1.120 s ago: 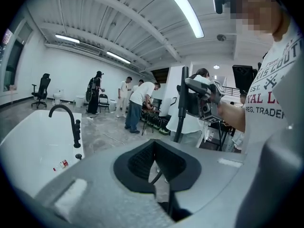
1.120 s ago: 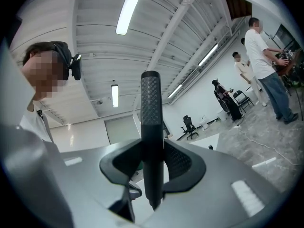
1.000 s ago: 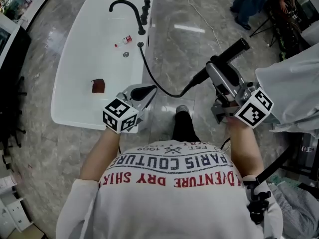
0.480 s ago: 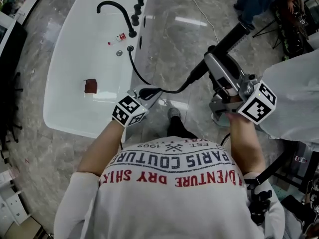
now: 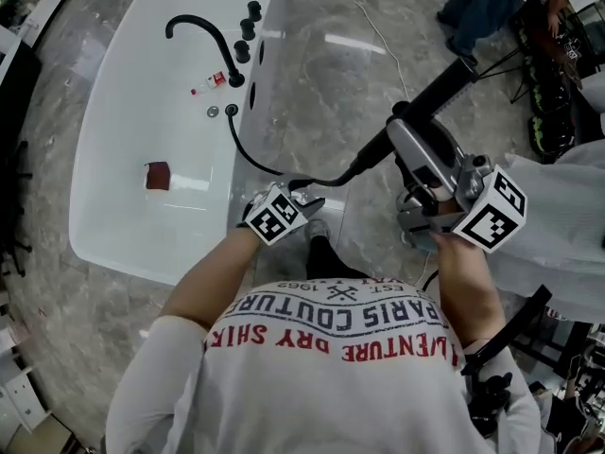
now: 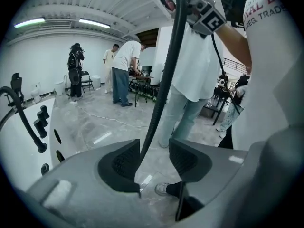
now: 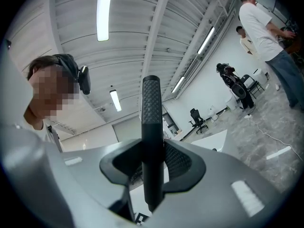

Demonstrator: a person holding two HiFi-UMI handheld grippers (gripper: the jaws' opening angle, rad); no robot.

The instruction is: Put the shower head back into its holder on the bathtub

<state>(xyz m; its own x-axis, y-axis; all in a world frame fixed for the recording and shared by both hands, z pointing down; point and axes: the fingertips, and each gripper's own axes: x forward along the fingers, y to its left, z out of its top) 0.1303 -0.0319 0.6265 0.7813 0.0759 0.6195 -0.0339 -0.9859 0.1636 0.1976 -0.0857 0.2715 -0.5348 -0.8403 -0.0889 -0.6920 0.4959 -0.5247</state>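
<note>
bathtub (image 5: 104, 206) far end cut off; bottle (image 5: 210, 83) label unreadable

The person's shirt (image 5: 331, 348) reads "PARIS COUTURE", "1963".

Dark red object (image 5: 158, 175), small bottle (image 5: 210, 83), bystander (image 6: 125, 68)

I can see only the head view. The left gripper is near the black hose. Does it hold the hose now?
Observer: No. In the left gripper view the hose passes between the fingers of the left gripper, which have just been opening and do not press on it.
Operator: And the right gripper, please, how is its grip?
Observer: The right gripper view shows the right gripper with its fingers closed on the textured black handle of the shower head.
</note>
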